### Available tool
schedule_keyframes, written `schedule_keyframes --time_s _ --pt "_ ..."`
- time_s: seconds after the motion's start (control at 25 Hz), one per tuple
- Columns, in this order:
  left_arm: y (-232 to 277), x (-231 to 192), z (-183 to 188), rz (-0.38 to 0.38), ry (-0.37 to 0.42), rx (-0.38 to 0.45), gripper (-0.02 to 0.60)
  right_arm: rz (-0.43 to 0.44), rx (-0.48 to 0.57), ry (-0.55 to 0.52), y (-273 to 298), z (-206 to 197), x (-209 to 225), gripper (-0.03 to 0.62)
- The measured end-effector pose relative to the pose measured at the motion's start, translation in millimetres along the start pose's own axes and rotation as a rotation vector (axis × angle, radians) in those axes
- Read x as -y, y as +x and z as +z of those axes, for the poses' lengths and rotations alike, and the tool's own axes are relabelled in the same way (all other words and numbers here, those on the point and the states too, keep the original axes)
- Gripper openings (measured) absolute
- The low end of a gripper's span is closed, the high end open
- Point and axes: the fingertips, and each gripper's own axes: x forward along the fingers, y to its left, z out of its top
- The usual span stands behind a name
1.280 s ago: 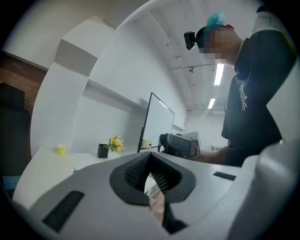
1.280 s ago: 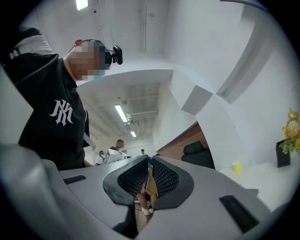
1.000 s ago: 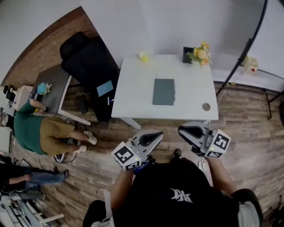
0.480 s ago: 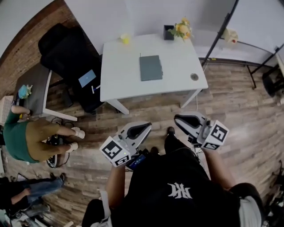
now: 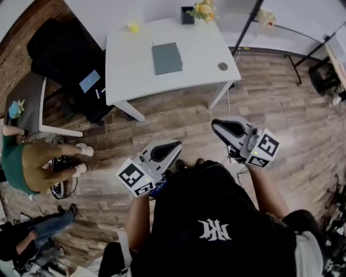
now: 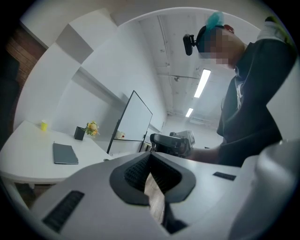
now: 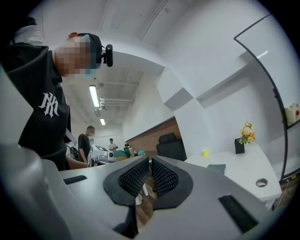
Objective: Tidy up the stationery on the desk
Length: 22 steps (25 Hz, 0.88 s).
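The white desk point(image 5: 130, 65) stands well ahead of me across the wooden floor. On it lie a grey notebook point(image 5: 166, 58), a small yellow object point(image 5: 132, 26) and a black pot of flowers point(image 5: 195, 11). My left gripper point(image 5: 174, 146) and right gripper point(image 5: 217, 125) are held close to my body, level and far short of the desk. Both are shut with nothing between the jaws. The left gripper view shows the notebook point(image 6: 64, 153) at far left and the right gripper point(image 6: 171, 143) opposite. The right gripper view shows the desk point(image 7: 243, 176) at right.
A black office chair point(image 5: 65, 54) stands left of the desk, beside a grey side table point(image 5: 27, 103). A person in a green shirt point(image 5: 16, 162) crouches at left. A black stand pole point(image 5: 247, 24) rises to the right of the desk.
The desk has slid up and away in the head view, so I stand farther back from it. Both grippers stay near my body, shut.
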Motion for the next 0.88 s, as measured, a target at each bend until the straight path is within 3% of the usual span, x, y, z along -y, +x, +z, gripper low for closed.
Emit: schedule_keyframes --time_s 0.2,0.4,0.64,0.88 --pt "8 4 19 0.043 0.039 0.008 0.002 0.071 0.015 -0.030 1 13 -11 0.043" --pt "23 12 26 0.077 0.082 -0.016 0.003 0.207 0.022 -0.042 -17 16 -35 0.043" --pt "27 6 27 0.136 0.086 -0.012 0.003 0.235 0.008 -0.038 -28 11 -32 0.044" --pt "37 14 9 0.144 0.082 -0.037 0.003 0.246 0.025 0.008 -47 2 -27 0.044"
